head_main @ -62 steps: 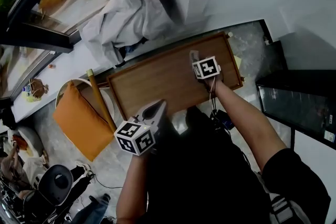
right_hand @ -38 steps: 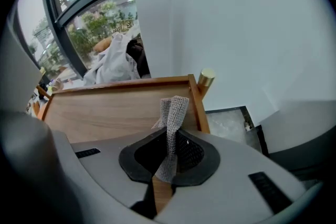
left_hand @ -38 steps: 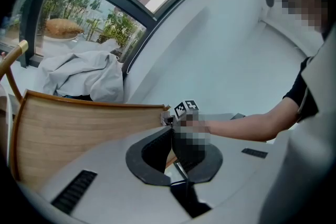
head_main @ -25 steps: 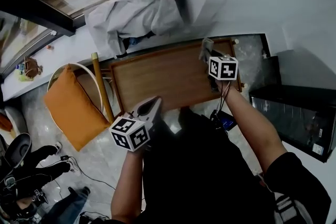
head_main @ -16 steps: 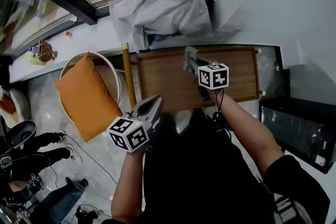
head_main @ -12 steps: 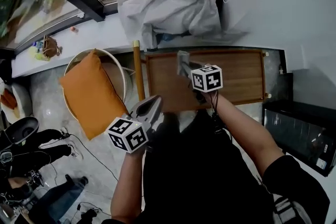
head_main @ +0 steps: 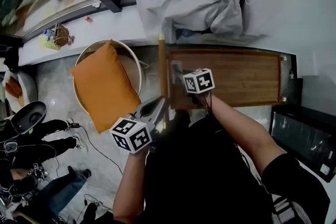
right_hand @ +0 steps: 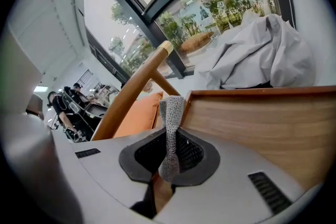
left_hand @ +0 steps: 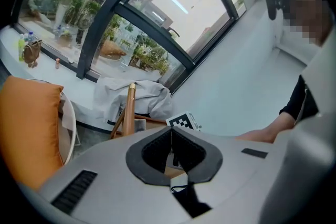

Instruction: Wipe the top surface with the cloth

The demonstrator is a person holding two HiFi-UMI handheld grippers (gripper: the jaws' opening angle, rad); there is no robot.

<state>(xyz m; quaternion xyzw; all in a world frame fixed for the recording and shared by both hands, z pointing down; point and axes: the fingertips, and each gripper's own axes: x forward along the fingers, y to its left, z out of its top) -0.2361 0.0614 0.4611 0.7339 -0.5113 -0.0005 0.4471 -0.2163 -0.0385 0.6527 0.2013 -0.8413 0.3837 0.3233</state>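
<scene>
The person's right forearm, bare below a black sleeve, reaches forward and to the left from the lower right of the head view, bringing the right hand-held gripper over the left end of the wooden table. Its marker cube faces up toward the camera. The left forearm rises from the bottom edge of that view and holds the left hand-held gripper close to the body, over the floor and short of the table, pointing roughly toward the table's near left corner. In the right gripper view the jaws are clamped on one grey knitted cloth. The cloth stands up from between them as a narrow strip, its top end in front of the table's raised rim at the left corner. Whether it touches the wood cannot be told. In the left gripper view the dark pads meet along a line with nothing between them. There are two hand-held grippers, one cloth and one table. Beside the table's left end stand one slanting wooden pole and one orange cushion, which lies in a round white chair. One heap of pale grey sheet lies on the ledge beyond the table, below the window.
</scene>
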